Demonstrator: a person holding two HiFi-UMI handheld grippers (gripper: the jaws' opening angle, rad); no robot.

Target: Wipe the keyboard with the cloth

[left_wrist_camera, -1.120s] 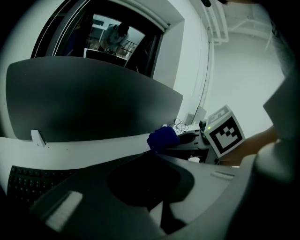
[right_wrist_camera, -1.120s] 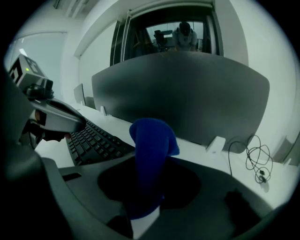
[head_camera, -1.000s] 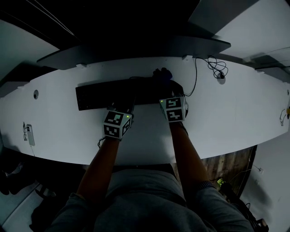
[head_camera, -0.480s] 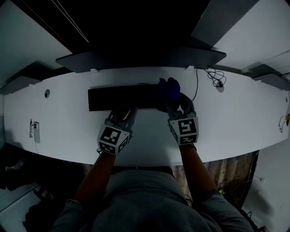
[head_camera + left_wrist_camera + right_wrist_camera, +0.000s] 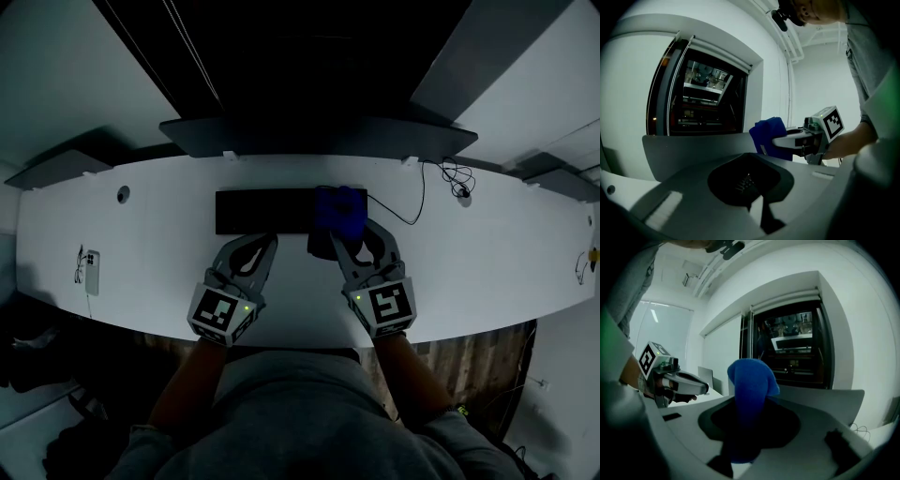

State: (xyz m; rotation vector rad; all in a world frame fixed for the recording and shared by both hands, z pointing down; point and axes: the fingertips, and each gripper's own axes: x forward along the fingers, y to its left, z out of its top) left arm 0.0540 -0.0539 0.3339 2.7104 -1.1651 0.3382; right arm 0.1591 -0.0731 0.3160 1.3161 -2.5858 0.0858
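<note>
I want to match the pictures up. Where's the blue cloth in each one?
Head view: the blue cloth is near the middle, at the right end of the keyboard, held by the right gripper.
Left gripper view: the cloth is right of centre, in the right gripper.
Right gripper view: the cloth is dead centre, pinched in this gripper.
Shared landmark: the grey panel behind the desk shows in all three.

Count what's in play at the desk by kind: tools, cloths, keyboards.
Tools: 2 (left tool, right tool)
Cloth: 1
Keyboard: 1
Total: 4
</note>
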